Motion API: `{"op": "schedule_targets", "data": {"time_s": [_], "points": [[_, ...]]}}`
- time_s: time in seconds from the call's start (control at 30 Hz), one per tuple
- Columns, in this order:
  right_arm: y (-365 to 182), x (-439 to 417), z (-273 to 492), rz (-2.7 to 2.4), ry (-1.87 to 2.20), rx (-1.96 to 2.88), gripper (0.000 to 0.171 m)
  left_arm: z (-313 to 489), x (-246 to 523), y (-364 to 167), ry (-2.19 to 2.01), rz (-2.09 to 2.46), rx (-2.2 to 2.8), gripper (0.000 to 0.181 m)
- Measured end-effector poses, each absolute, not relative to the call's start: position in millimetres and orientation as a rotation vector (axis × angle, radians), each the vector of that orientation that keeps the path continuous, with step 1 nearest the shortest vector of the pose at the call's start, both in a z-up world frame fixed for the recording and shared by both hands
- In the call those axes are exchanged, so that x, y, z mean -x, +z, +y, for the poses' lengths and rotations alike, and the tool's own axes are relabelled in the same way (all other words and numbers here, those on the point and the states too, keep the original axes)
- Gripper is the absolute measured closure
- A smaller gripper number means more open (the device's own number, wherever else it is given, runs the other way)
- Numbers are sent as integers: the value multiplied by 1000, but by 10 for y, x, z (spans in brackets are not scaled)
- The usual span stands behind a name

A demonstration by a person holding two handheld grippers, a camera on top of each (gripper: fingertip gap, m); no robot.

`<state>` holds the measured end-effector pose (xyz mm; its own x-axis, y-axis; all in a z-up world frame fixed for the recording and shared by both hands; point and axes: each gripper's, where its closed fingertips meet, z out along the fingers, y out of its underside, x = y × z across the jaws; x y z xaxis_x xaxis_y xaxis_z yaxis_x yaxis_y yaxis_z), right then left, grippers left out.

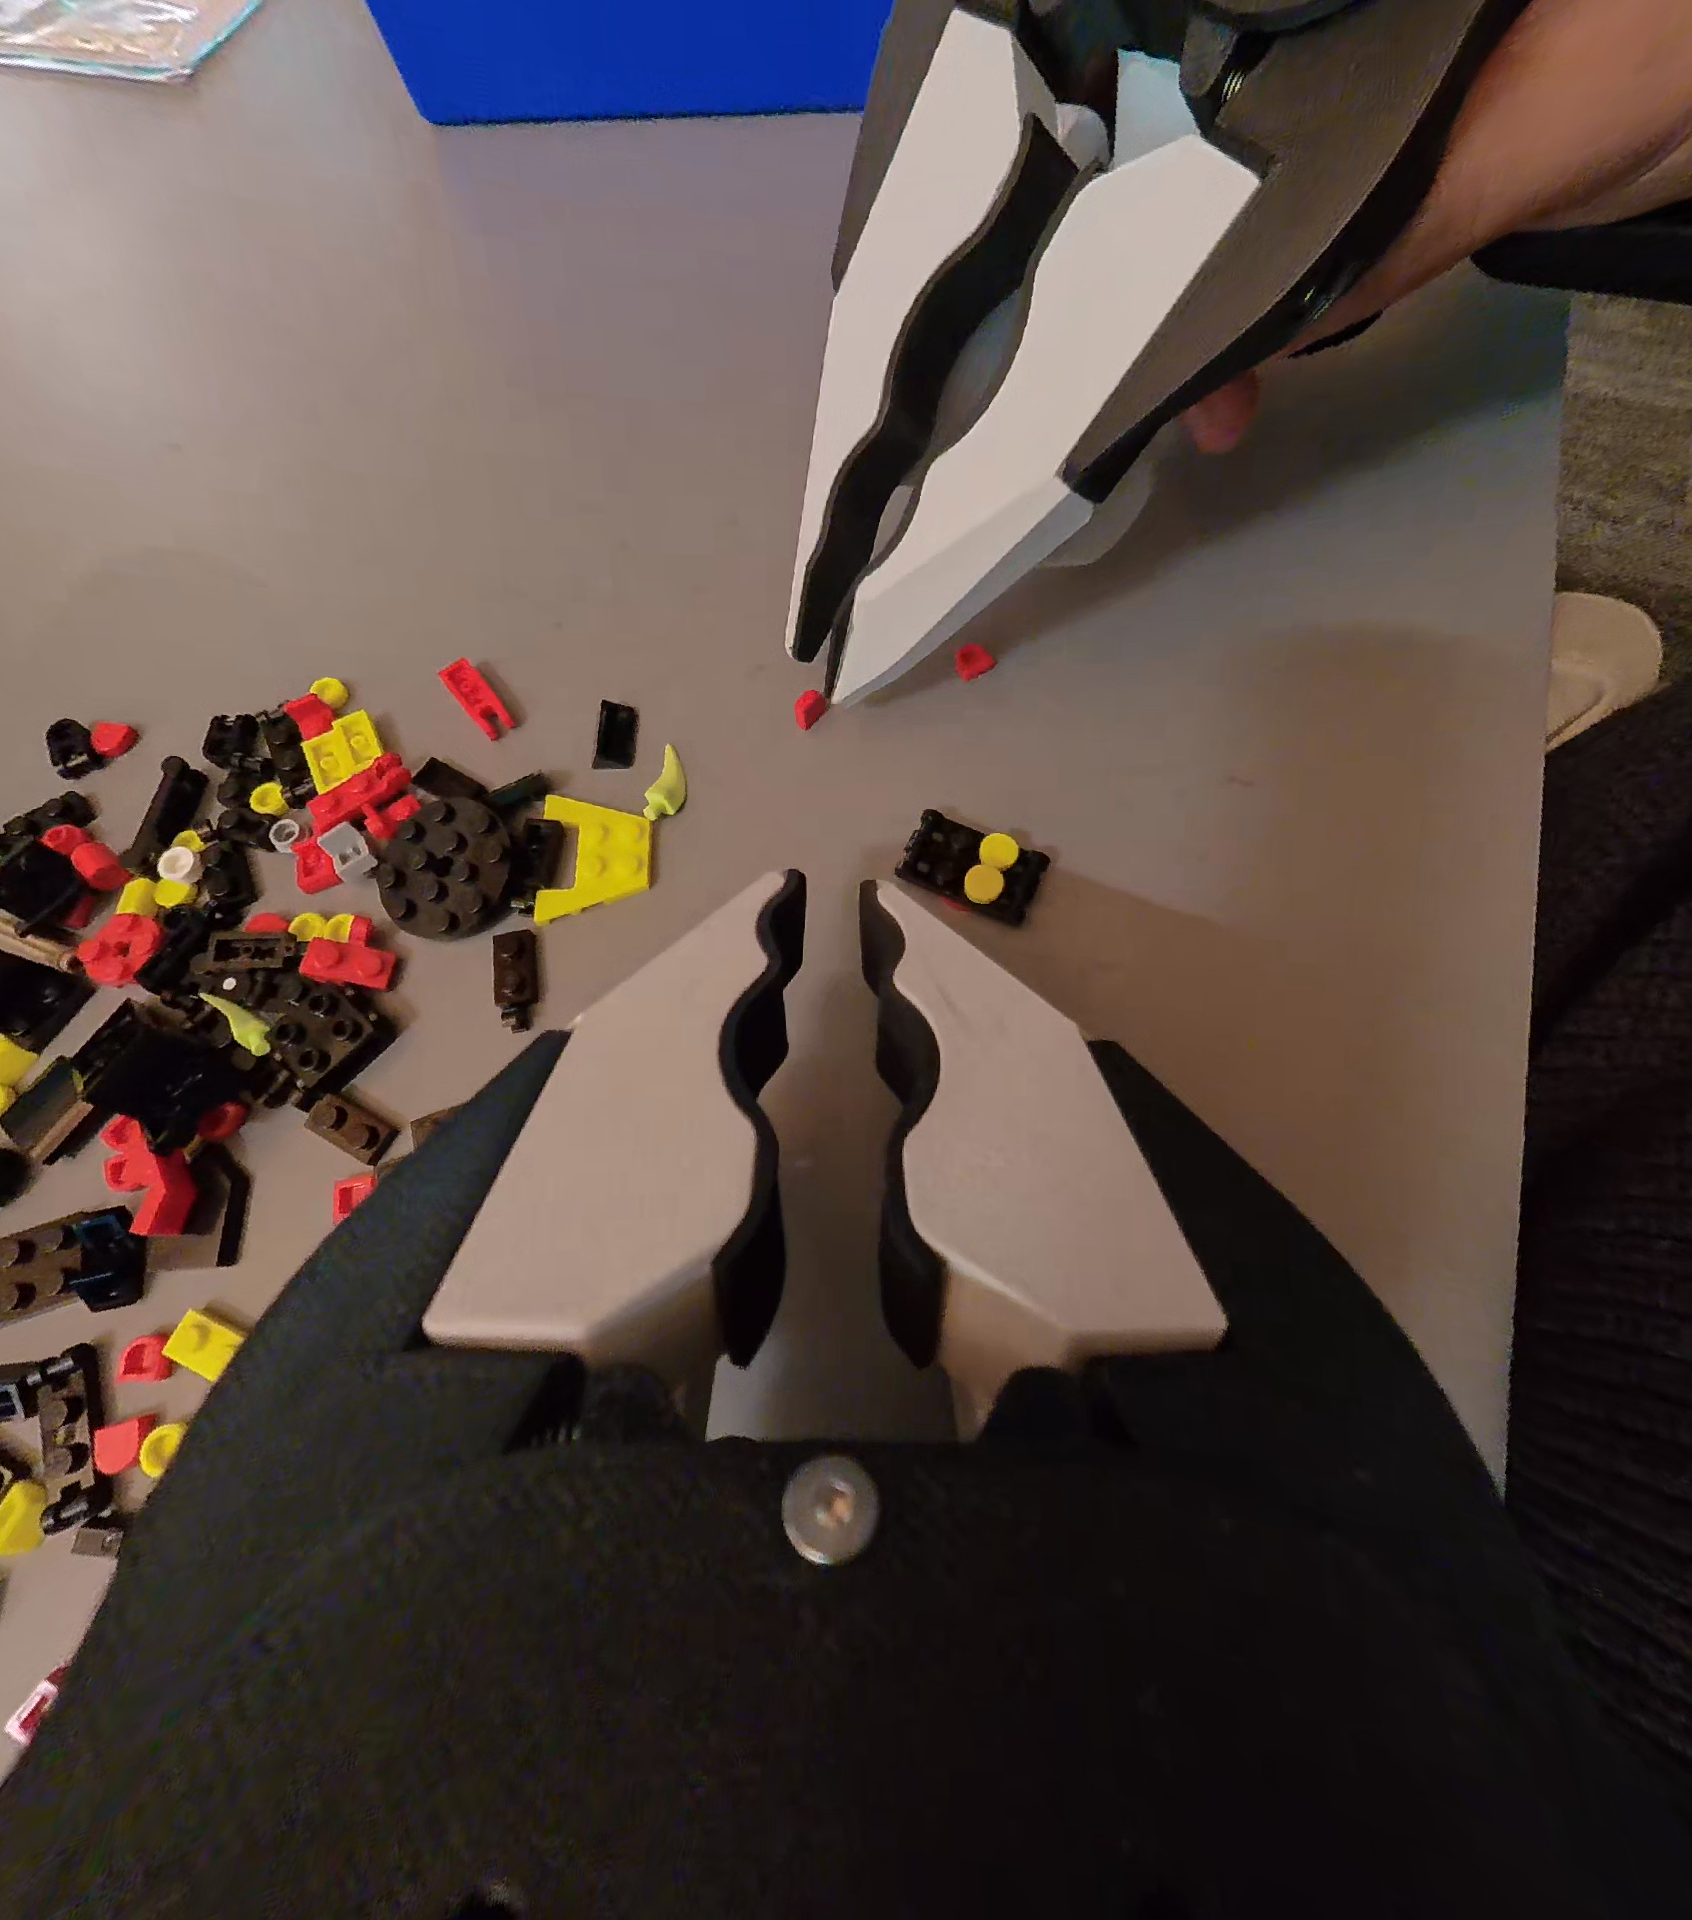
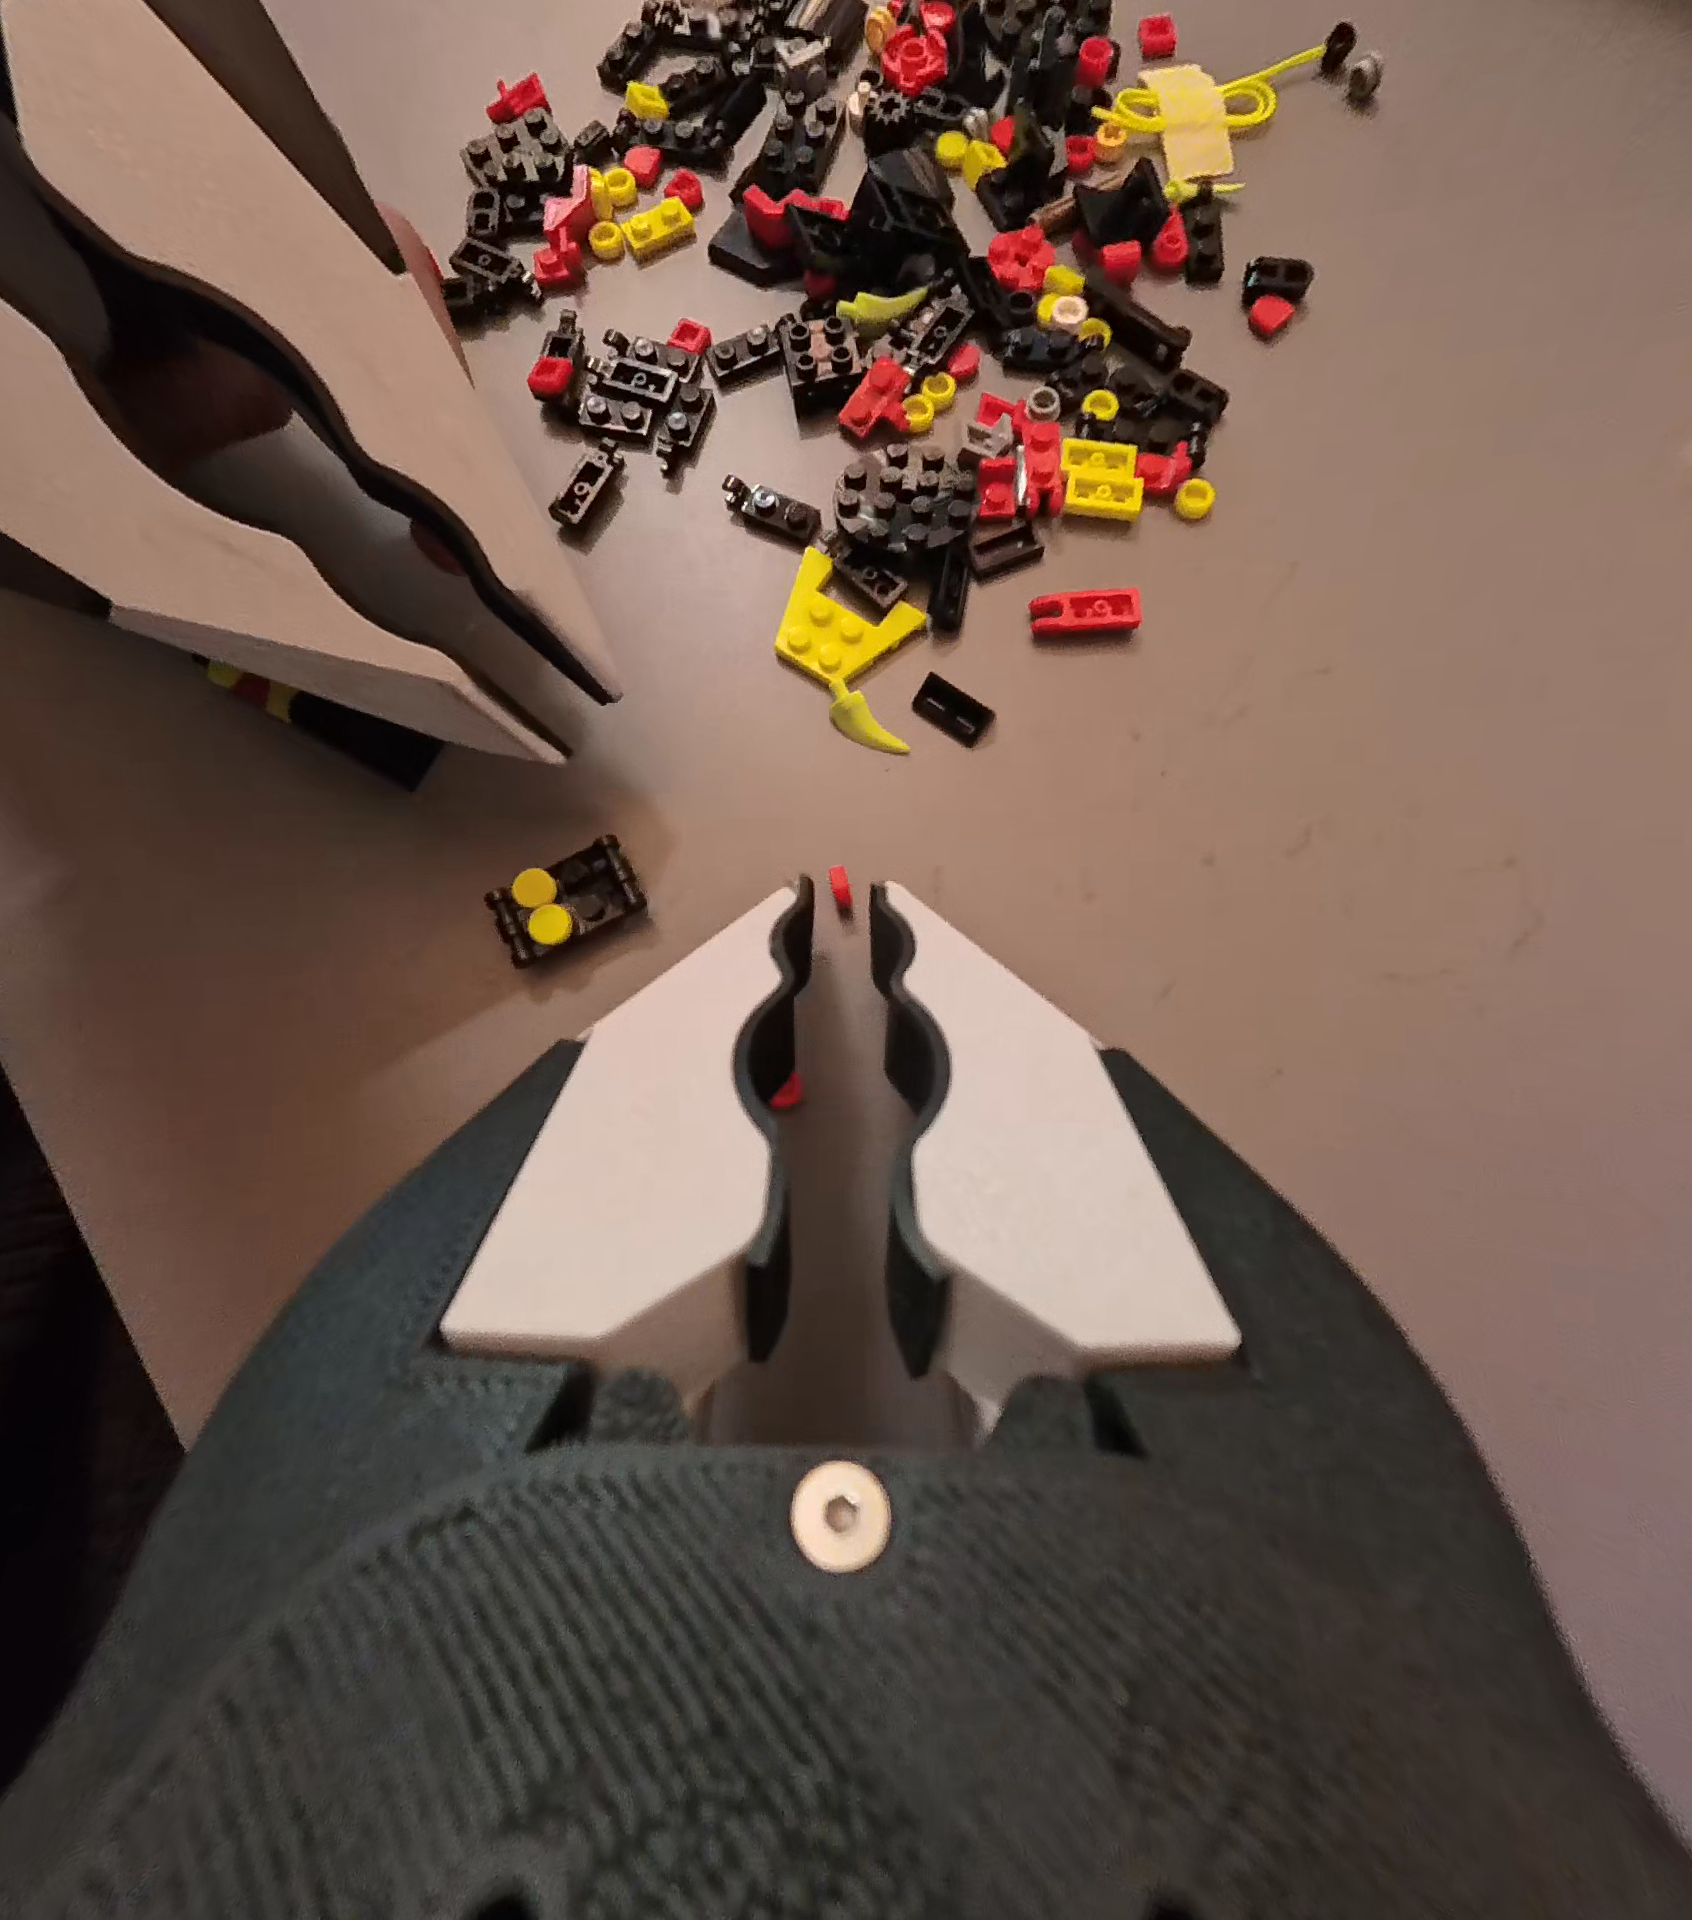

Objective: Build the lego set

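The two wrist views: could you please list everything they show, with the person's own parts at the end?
table: one, grey, under everything.
loose brick pile: many, black, red and yellow, spread to the left in the left wrist view.
small assembly: one, black plate with two yellow round tiles, apart from the pile, near the table edge.
tiny red pieces: two, one at the right gripper's tips, one just beside that gripper.
blue box: one, far side of the table.
clear bag: one, far corner.
left gripper: jaws slightly apart, empty.
right gripper: jaws slightly apart around a red piece.
hand: one, holding the right gripper.
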<state>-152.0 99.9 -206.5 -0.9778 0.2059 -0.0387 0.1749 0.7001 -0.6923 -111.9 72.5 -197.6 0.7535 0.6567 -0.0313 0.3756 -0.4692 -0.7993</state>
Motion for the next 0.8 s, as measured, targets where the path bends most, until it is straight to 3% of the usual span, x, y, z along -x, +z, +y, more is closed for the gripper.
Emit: {"op": "schedule_targets", "data": {"time_s": [0.53,0.8], "points": [[-1902,1149,914,-3079,1441,482,170,781,1047,-1939,415,-697,2110,169],[-2078,1061,1066,-3199,1290,683,169,803,1016,-1938,414,-667,2118,167]]}}
